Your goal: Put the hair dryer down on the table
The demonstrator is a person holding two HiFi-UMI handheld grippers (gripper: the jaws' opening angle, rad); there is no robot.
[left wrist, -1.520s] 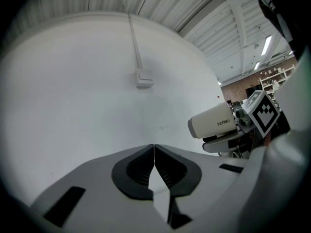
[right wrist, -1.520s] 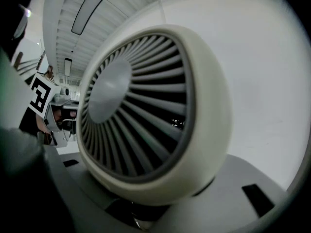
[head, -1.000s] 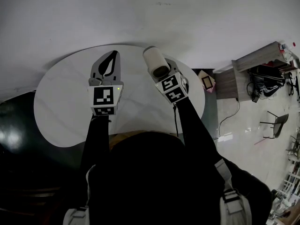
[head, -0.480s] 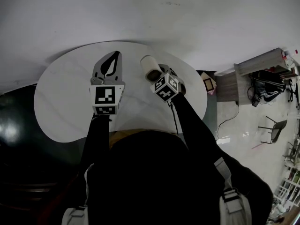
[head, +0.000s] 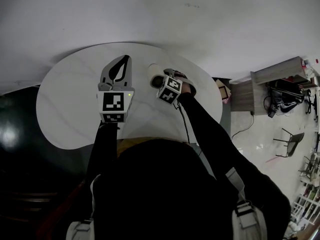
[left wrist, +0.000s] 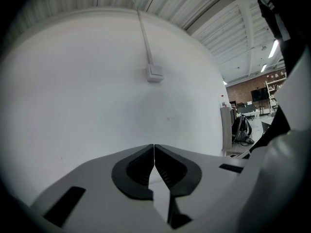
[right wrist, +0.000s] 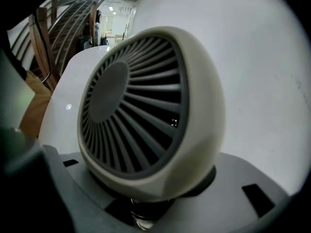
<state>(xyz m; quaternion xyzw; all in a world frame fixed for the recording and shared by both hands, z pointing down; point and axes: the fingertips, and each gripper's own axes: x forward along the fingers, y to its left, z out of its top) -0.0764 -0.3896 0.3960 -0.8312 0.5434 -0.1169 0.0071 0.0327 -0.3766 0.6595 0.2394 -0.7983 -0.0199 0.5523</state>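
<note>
A cream hair dryer (head: pixel 155 74) with a dark grey rear grille is gripped by my right gripper (head: pixel 172 78) over the far middle of the round white table (head: pixel 70 99). In the right gripper view the hair dryer (right wrist: pixel 146 110) fills the frame, grille toward the camera, and the right gripper (right wrist: pixel 146 203) is shut on its lower part. Whether the dryer touches the tabletop I cannot tell. Its black cord (head: pixel 186 126) runs back along my right arm. My left gripper (head: pixel 120 64) hovers over the table just left of the dryer, shut and empty; its jaws meet in the left gripper view (left wrist: pixel 154 152).
A white wall (head: pixel 150 14) stands right behind the table. To the right are a wooden cabinet (head: pixel 270 79), a small box on the floor (head: pixel 221 89) and a chair (head: pixel 292 144). Wooden chair backs (right wrist: pixel 46 42) show past the table's edge.
My right gripper has carried the hair dryer left and lower toward the tabletop, rolling it over. The left gripper has stayed where it was.
</note>
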